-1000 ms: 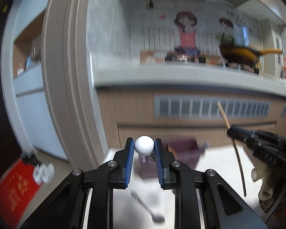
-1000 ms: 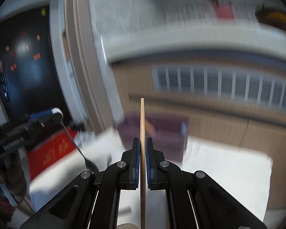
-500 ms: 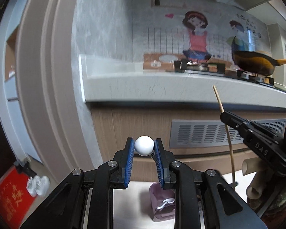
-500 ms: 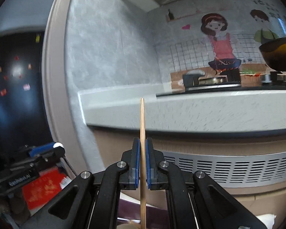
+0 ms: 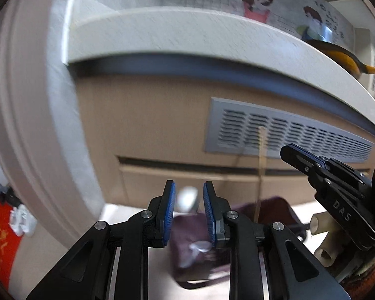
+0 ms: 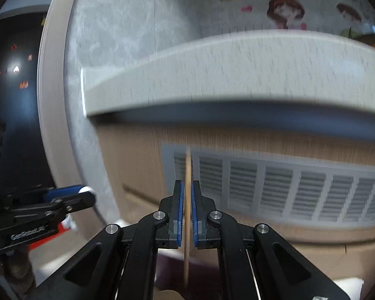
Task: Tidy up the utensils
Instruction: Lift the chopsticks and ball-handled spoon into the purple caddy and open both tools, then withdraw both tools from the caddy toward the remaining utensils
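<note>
Left gripper (image 5: 187,200) had just been opening, its spoon (image 5: 187,198) loose between the pads above the purple holder (image 5: 200,245), so it might miss; right gripper (image 6: 186,200) pinched a chopstick (image 6: 187,165).

A home kitchen: a pale speckled stone counter edge (image 5: 187,35) tops wooden cabinet fronts (image 5: 142,125) with a grey louvred vent (image 5: 287,135), below a cartoon cook mural (image 5: 256,1).

Straight ahead and close, a wood-fronted cabinet (image 5: 162,125) with a grey vent grille (image 5: 287,137) blocks the far side. A thick pale worktop (image 5: 187,32) juts out above it, closing the way upward. A curved white door frame (image 5: 25,125) walls off the left. Below the left gripper (image 5: 186,200) stands a purple container (image 5: 200,247), open on top. The right gripper (image 5: 302,157) crowds the right side.
</note>
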